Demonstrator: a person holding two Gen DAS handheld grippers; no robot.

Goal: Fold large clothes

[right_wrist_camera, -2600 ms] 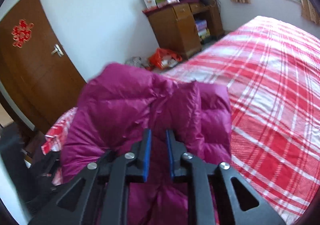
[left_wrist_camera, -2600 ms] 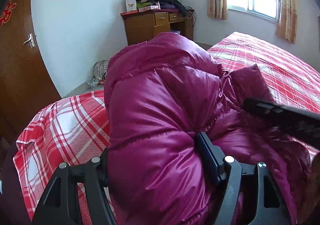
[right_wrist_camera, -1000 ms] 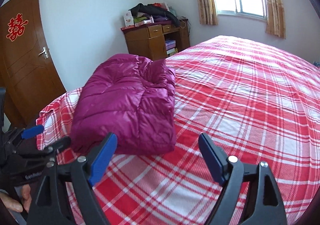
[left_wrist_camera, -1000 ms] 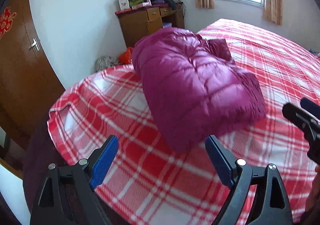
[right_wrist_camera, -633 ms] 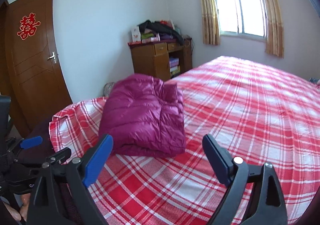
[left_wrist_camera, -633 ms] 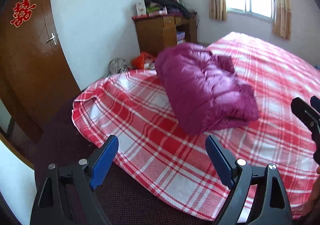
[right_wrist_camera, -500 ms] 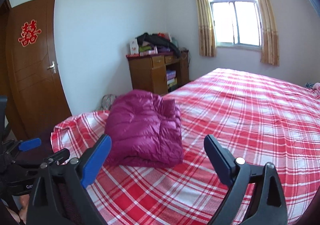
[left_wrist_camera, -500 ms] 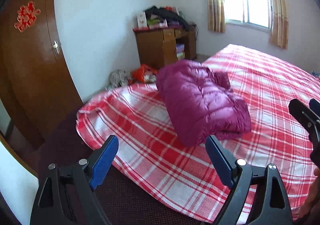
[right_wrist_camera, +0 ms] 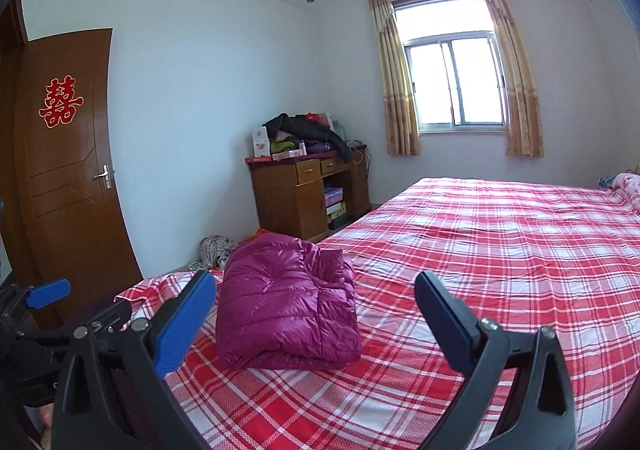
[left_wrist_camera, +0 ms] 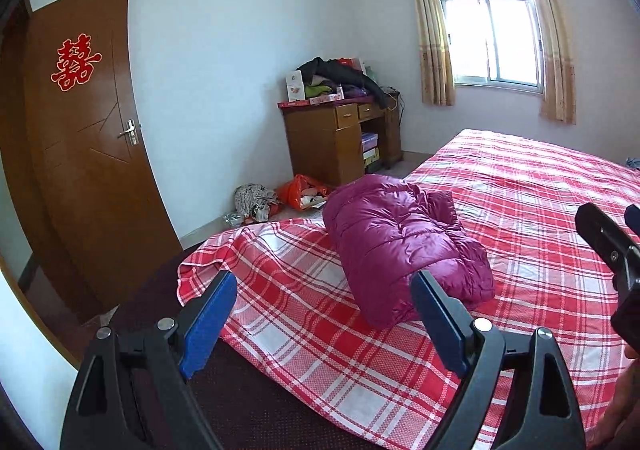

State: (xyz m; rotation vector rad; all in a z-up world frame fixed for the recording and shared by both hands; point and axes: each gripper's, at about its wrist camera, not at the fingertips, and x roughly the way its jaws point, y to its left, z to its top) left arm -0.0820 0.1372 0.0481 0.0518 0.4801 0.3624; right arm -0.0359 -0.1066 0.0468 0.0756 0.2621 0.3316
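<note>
Lying near the foot corner of the bed (right_wrist_camera: pixel 500 250), the purple puffy jacket (right_wrist_camera: pixel 286 310) is folded into a thick, soft bundle on the red and white checked sheet, and nothing is touching it. That looks like a good spot for it, flat and easy to reach from the bed's edge. The left claw (left_wrist_camera: pixel 324 324) is wide open with nothing between its blue pads, and it is held back from the jacket. The right claw (right_wrist_camera: pixel 316 324) has just been opening and now stands very wide, and it holds nothing too; in the left view its black finger pokes in at the right edge. Both claws sit apart from the bundle, so I think the folding is done, or close to done, and the person is letting the jacket rest so it keeps its shape. It is puffy and slippery, so it could spring open a bit if bumped. On the brown door (right_wrist_camera: pixel 72 209) there is a red paper sign (right_wrist_camera: pixel 60 102) with a Chinese double-happiness sign. A wooden desk (right_wrist_camera: pixel 304 189) by the wall is piled with clothes and boxes; the boxes may have print on them, but it is too small to read
</note>
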